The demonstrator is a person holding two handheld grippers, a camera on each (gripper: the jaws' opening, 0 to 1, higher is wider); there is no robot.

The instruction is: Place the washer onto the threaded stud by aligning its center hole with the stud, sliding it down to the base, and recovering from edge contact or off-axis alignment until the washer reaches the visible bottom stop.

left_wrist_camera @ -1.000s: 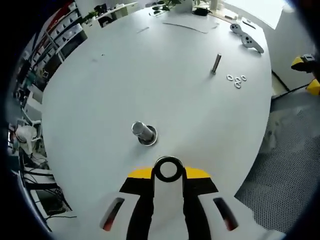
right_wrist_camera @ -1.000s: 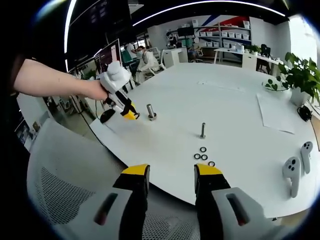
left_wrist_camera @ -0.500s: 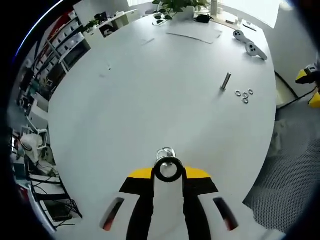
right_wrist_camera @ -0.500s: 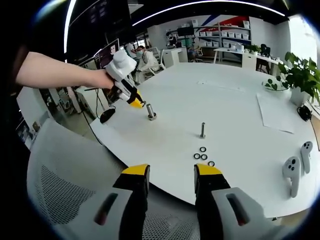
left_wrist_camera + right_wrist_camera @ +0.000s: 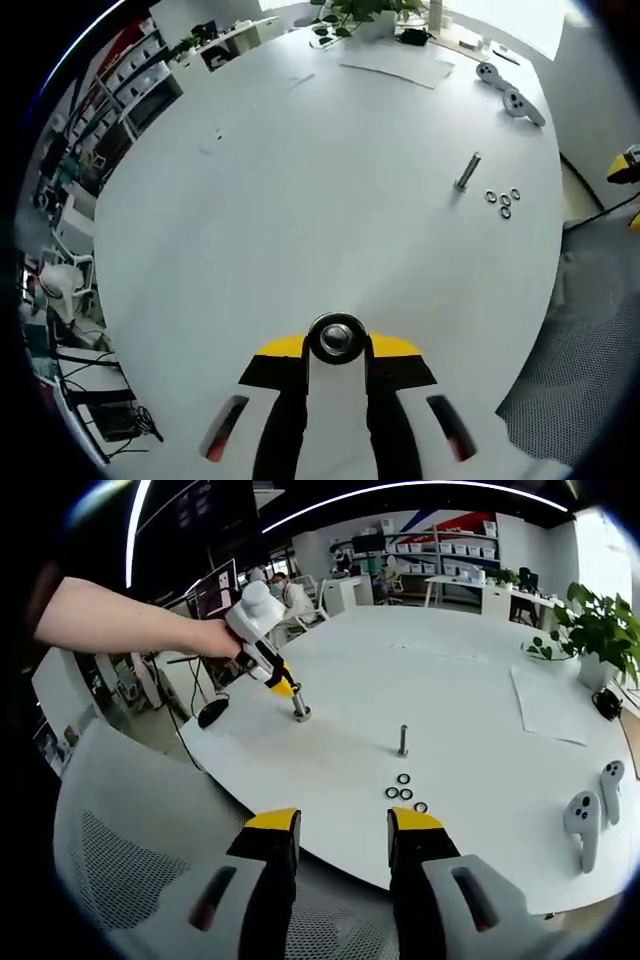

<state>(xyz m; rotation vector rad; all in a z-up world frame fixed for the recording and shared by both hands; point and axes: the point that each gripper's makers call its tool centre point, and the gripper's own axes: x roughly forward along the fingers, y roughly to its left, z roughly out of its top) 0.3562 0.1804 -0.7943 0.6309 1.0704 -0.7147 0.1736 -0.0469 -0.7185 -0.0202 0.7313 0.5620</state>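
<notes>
My left gripper [image 5: 337,347] is shut on a dark steel washer [image 5: 315,338], held flat between the yellow-tipped jaws. The grey top of the threaded stud [image 5: 338,338] shows through the washer's hole. In the right gripper view, a hand holds the left gripper [image 5: 285,688] tilted down right over that stud [image 5: 299,706], which stands on a wide base near the white table's [image 5: 450,680] near-left edge. My right gripper [image 5: 340,832] stands open with nothing in it, back off the table's edge above a chair.
A second, thinner stud [image 5: 402,740] stands mid-table with three loose washers [image 5: 403,791] in front of it. Two white controllers [image 5: 585,820] lie at the right. A paper sheet [image 5: 550,705] and a plant [image 5: 590,630] are farther back. A grey mesh chair [image 5: 130,860] sits below.
My left gripper has carried the washer forward over the stud; the stud, earlier ahead of the jaws, now sits inside the washer's hole. The right gripper has stayed put.
</notes>
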